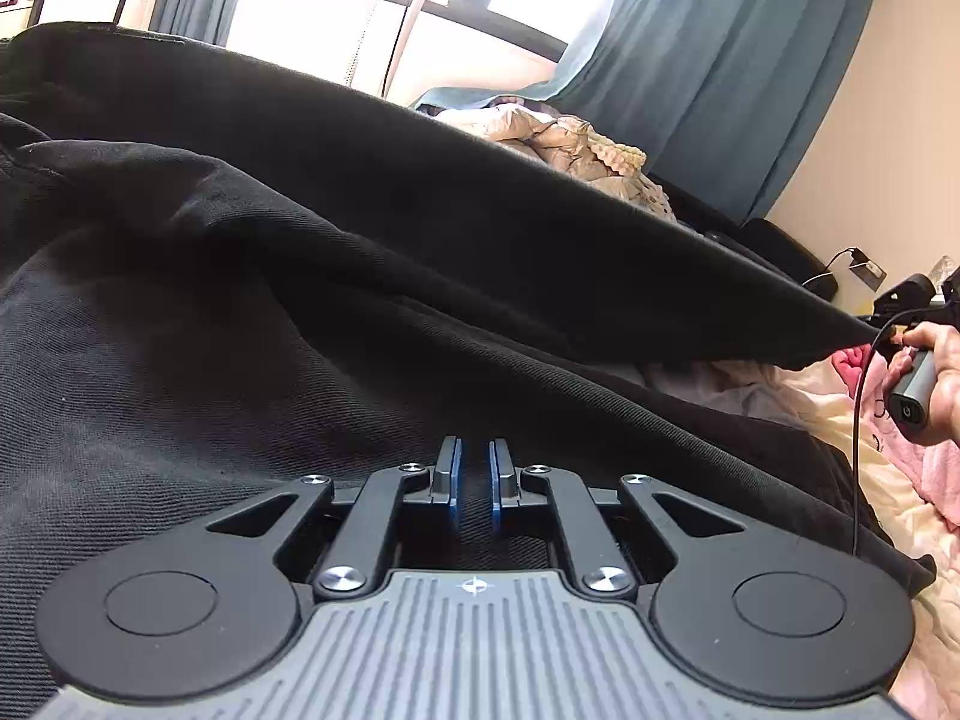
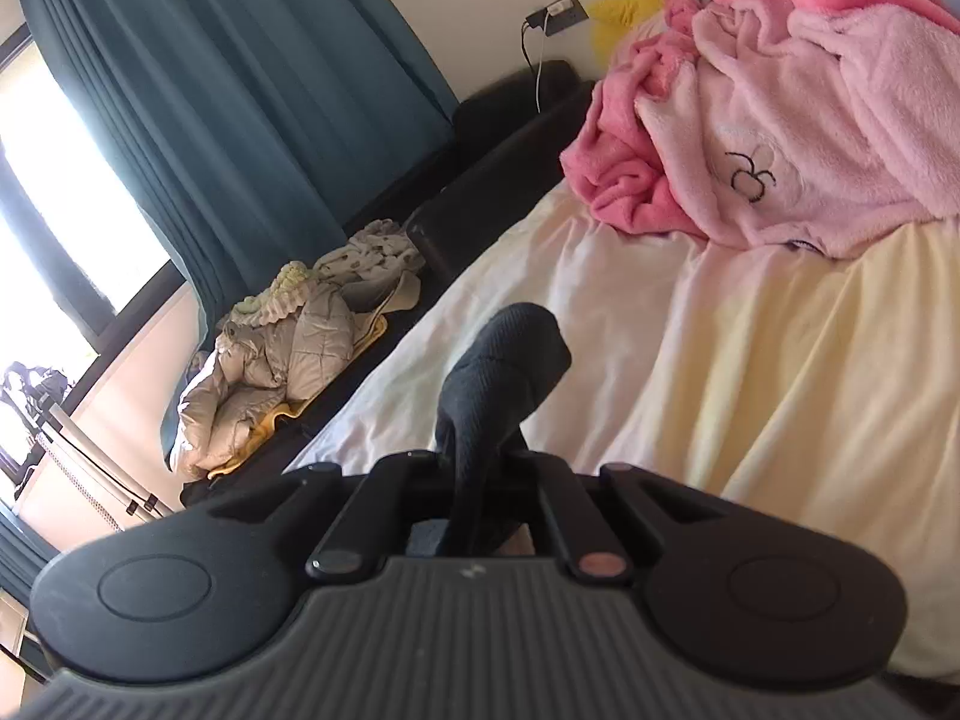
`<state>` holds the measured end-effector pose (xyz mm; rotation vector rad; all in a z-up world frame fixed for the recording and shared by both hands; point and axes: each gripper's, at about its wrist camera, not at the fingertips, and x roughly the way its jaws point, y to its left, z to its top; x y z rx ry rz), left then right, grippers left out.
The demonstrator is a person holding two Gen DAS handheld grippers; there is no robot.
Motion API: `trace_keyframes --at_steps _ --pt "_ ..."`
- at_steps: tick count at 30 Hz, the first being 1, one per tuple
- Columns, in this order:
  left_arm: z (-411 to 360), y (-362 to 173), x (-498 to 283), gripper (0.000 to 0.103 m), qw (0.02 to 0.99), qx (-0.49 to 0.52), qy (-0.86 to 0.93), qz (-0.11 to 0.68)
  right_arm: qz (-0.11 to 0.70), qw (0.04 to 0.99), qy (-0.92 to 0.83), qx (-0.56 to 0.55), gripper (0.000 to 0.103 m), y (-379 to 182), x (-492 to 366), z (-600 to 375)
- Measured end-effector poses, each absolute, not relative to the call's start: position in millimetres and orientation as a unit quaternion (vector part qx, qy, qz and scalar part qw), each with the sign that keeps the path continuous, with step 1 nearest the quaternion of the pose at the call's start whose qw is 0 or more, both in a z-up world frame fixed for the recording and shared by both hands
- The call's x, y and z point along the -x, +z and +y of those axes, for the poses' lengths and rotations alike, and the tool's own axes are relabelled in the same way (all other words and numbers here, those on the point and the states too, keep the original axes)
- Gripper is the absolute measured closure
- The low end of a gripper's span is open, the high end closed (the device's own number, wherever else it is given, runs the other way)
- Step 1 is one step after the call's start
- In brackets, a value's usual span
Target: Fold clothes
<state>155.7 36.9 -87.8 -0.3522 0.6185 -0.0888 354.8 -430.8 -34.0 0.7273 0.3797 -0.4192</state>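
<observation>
Cream bedsheet [image 2: 750, 360] beneath teal curtains [image 2: 240, 90], pink blanket [image 2: 810, 120].

The left gripper [image 1: 475, 474] is held nearly closed, seemingly pinching fabric, while the right gripper [image 2: 474, 468] is clamped shut, gripped by a hand [image 1: 927, 378].

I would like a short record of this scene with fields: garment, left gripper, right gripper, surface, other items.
garment: black garment, spread out, one edge lifted and pulled taut toward the right gripper
left gripper: left gripper, nearly shut, with black cloth between its blue pads
right gripper: right gripper, shut on a bunch of the black garment
surface: bed with pale yellow sheet
other items: pink fleece garment on the bed; beige quilted jacket beside it; teal curtain
</observation>
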Motion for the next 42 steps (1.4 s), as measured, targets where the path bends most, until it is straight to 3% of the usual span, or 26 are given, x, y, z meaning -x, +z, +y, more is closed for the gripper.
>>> trace_keyframes --at_steps 9,14,18,20,23,33,42 --pt "43.5 -80.8 -141.4 0.092 0.939 0.18 -0.034 0.291 0.174 0.886 -0.184 -0.389 0.1 7.6 -278.6 -394.6" --pt "44.8 -82.4 -143.6 0.092 0.938 0.179 -0.036 0.295 0.21 0.863 -0.22 -0.403 0.097 16.7 -336.6 -401.8" --pt "46.0 -85.5 -147.1 0.092 0.937 0.177 -0.033 0.298 0.235 0.868 -0.232 -0.371 0.07 -0.6 -408.3 -413.1" --pt "46.6 -87.1 -148.9 0.092 0.937 0.176 -0.032 0.3 0.232 0.873 -0.234 -0.359 0.068 -8.6 -418.7 -417.1" --pt "47.8 -90.3 -151.9 0.092 0.935 0.18 -0.034 0.304 0.222 0.879 -0.232 -0.351 0.055 -28.1 -408.7 -423.0" --pt "48.0 -84.7 -149.6 0.092 0.934 0.182 -0.043 0.304 0.294 0.818 -0.194 -0.455 0.053 -90.9 -338.2 -407.3" --pt "48.8 -83.7 -149.8 0.092 0.933 0.187 -0.042 0.305 0.284 0.821 -0.178 -0.463 0.053 -106.5 -340.0 -383.9"
